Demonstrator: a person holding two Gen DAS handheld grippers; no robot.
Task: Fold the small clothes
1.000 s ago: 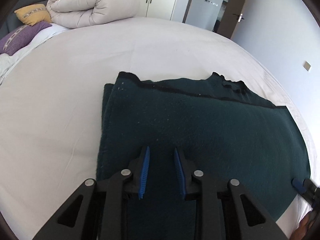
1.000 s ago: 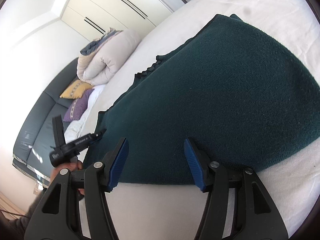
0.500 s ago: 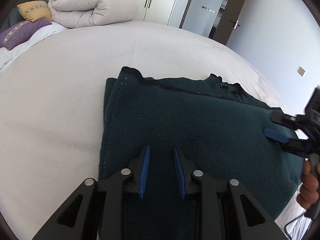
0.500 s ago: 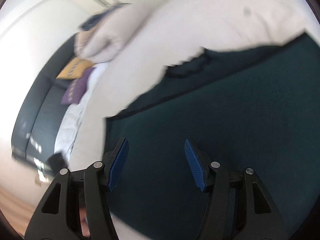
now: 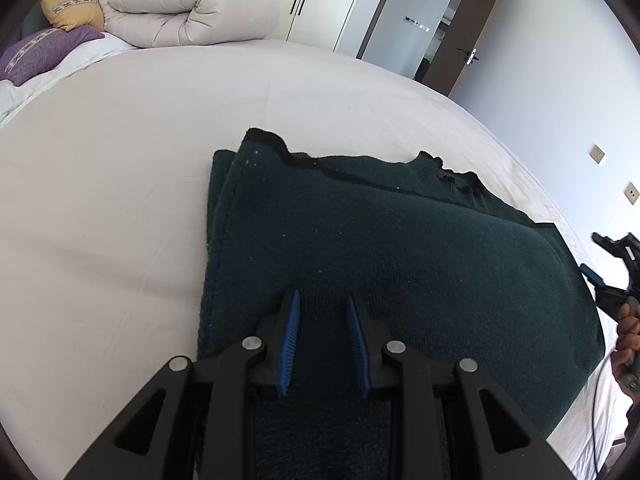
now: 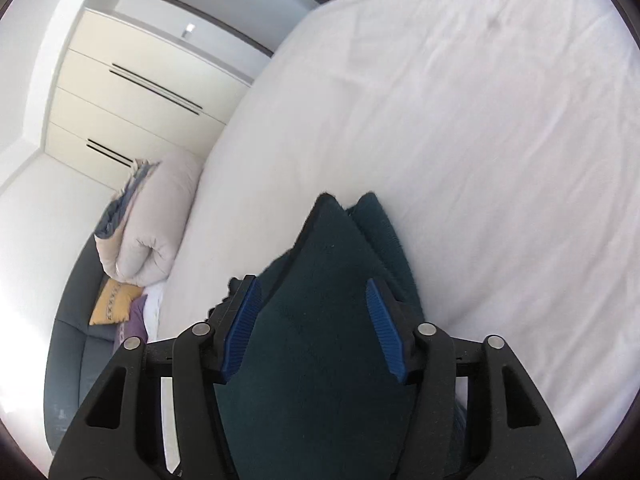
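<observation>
The left tongs [image 5: 320, 300] sit at the bottom centre of the left wrist view, their blue ribbed pads [image 5: 289, 342] parted by a narrow gap and hanging over the dark green knitted garment [image 5: 380, 264]. No cloth shows between the pads, and whether the tips touch the knit cannot be told.

In the right wrist view the right tongs [image 6: 312, 292] are spread wide at the bottom centre, with the same garment [image 6: 320, 320] filling the space between the pads [image 6: 242, 324]. The pads stand along either flank of the fabric; whether they press on it is unclear. Seen from here the garment narrows to two points toward the middle of the frame.

In the left wrist view the garment lies folded in layers on the white bed sheet [image 5: 120, 200], spanning the centre and lower right of the frame, with a black trimmed edge along its far side. At the right edge of that frame the right tongs [image 5: 600, 276] show beside the garment's right end, held by a hand [image 5: 628, 340].

Further out, a rolled beige duvet [image 5: 188, 12] rests at the upper left, next to a yellow cushion [image 5: 72, 8] and a purple cushion [image 5: 44, 52]. Cream wardrobe doors [image 5: 316, 0] and a dark brown open door [image 5: 476, 36] stand along the top of the frame.
</observation>
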